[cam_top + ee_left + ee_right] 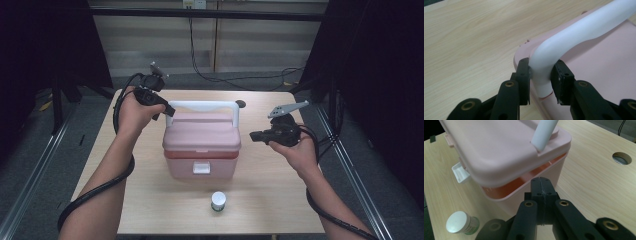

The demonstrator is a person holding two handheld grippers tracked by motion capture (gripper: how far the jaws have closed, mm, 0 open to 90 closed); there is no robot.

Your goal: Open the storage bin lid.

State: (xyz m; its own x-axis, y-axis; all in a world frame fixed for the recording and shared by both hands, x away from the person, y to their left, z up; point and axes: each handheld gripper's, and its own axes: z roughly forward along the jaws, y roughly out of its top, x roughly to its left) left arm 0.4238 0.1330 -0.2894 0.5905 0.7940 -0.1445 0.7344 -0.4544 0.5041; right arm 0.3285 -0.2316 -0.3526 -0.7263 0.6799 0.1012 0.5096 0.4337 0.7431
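At center of the counter, our left gripper clamps the white handle of the pink box, lid lifted ajar, w/ our right gripper closed empty just beside it.

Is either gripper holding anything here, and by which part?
The left gripper clamps the pink box's white handle at its lower end, near the lid. The right gripper is shut, holding nothing.

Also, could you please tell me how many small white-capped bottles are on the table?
1. The bottle stands upright near the table's front edge, in front of the pink box, apart from it. Others may be hidden behind or inside the box.
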